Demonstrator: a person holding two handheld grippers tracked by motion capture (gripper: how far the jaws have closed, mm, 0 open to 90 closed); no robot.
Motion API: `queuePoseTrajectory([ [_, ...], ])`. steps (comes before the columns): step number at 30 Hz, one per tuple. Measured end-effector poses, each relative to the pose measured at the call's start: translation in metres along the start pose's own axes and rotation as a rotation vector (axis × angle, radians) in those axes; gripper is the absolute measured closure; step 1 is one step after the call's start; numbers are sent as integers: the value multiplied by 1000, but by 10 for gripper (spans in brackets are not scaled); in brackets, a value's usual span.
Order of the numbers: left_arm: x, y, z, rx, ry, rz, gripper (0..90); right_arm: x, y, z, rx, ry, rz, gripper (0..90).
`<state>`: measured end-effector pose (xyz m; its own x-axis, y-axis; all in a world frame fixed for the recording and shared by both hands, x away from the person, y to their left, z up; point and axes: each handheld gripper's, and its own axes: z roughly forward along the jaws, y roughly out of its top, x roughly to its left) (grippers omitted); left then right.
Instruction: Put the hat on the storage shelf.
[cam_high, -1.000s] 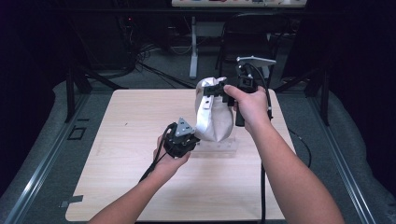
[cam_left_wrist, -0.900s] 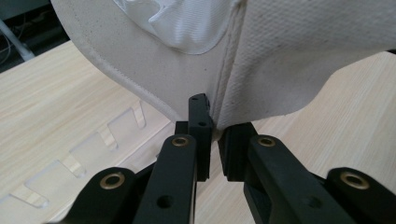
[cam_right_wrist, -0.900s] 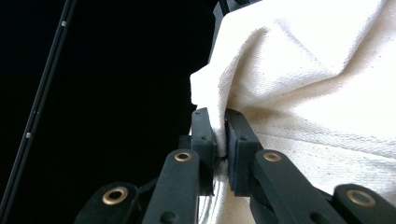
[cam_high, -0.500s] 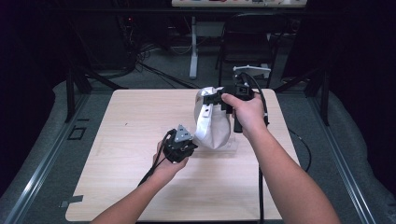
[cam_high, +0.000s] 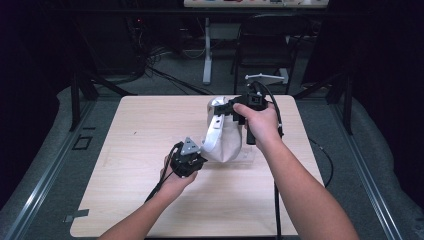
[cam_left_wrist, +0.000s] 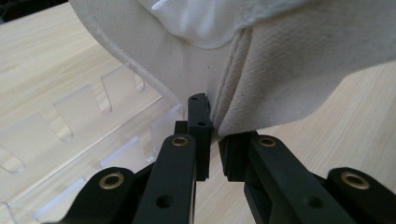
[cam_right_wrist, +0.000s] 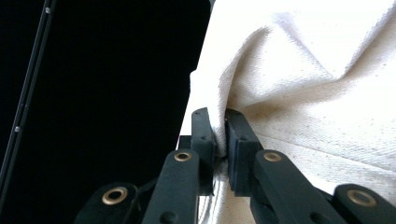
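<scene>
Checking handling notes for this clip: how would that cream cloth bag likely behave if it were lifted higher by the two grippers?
Probably floppy: the cloth bag sags and creases between the left gripper and the right gripper. Likely light, since thin pinches at its hem hold it. Its coarse weave looks unlikely to slip, though the bulging lower part might swing.

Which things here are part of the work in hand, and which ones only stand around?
In use:
- cloth bag, pinched by both tongs
- left tongs, shut on its seam
- right tongs, shut on its upper edge
- clear rack, under the bag

Standing around:
- chair behind the table
- floor cables
</scene>
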<state>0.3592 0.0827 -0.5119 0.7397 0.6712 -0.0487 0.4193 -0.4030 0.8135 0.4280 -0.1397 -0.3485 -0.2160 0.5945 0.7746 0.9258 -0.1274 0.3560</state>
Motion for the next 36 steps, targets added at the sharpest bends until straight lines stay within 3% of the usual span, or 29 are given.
queuePoseTrajectory([
  [7,0,-4,6,41,13,-87,853,-9,-1,16,26,-5,6,834],
  [9,1,-8,9,74,23,-101,852,-11,-1,19,31,-18,5,834],
  [11,3,-13,12,71,18,-117,851,-14,-2,23,39,-50,1,834],
  [24,-1,-13,11,44,47,-91,823,-25,-2,28,42,-20,17,832],
  [36,-4,-14,-3,17,73,-76,583,-30,-5,18,6,-52,12,798],
])
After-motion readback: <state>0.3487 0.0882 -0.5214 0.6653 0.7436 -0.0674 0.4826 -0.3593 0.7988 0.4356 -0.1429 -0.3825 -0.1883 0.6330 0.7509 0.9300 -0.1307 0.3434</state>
